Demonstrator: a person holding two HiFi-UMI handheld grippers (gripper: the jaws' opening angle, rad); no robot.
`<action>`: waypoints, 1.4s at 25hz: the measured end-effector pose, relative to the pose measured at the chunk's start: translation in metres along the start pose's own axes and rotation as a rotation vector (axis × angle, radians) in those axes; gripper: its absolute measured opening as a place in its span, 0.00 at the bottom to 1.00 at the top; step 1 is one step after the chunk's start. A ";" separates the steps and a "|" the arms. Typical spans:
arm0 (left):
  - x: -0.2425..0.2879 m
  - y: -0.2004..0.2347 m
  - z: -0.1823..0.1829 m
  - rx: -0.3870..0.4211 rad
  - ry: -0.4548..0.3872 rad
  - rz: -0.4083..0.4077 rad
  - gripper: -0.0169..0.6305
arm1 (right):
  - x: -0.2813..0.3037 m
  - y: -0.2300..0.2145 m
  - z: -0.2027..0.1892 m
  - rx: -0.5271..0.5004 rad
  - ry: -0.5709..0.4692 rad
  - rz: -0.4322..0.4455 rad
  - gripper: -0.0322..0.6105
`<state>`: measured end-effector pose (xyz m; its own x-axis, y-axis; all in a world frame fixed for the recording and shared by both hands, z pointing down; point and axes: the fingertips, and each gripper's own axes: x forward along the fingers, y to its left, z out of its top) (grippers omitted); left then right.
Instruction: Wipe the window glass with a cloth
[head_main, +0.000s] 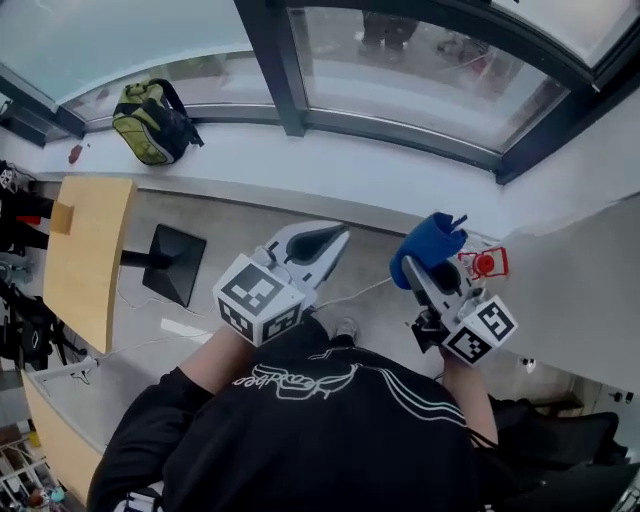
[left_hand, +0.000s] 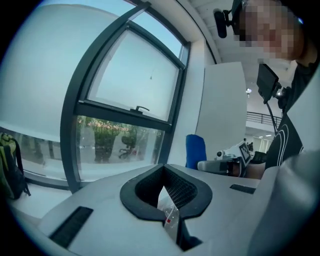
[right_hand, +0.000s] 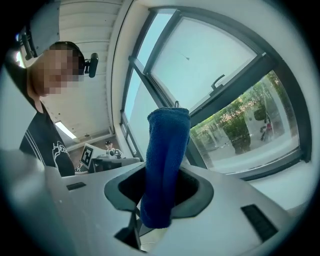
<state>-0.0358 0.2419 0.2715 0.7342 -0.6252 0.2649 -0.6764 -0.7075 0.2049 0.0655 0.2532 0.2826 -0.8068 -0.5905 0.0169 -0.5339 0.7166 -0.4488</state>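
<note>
Head view: left gripper (head_main: 333, 241) pressed together, nothing held, short of the window glass (head_main: 430, 70). Right gripper (head_main: 416, 270) pinches the blue cloth (head_main: 432, 245), also short of the glass.

Left gripper view: jaws together, glass (left_hand: 125, 145) ahead.

Right gripper view: jaws clamp the cloth (right_hand: 164, 160), standing upright before the glass (right_hand: 240, 125).

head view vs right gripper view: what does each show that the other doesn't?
Head view only: green backpack on the sill, wooden table. Right gripper view only: window handle, trees outside. Both: right gripper with its tongs shut on the blue cloth, and the dark window frame.
</note>
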 end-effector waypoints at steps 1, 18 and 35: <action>0.001 0.007 0.004 -0.006 -0.012 0.013 0.04 | 0.008 -0.003 0.005 -0.010 0.002 0.007 0.24; 0.071 0.240 0.026 -0.099 -0.039 0.115 0.04 | 0.223 -0.114 0.017 -0.063 0.096 0.038 0.24; 0.118 0.409 0.019 -0.170 -0.044 0.233 0.04 | 0.466 -0.259 0.042 -0.282 0.089 -0.003 0.24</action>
<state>-0.2245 -0.1277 0.3692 0.5573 -0.7806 0.2829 -0.8245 -0.4803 0.2991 -0.1610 -0.2231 0.3688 -0.8174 -0.5671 0.1013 -0.5756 0.7972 -0.1823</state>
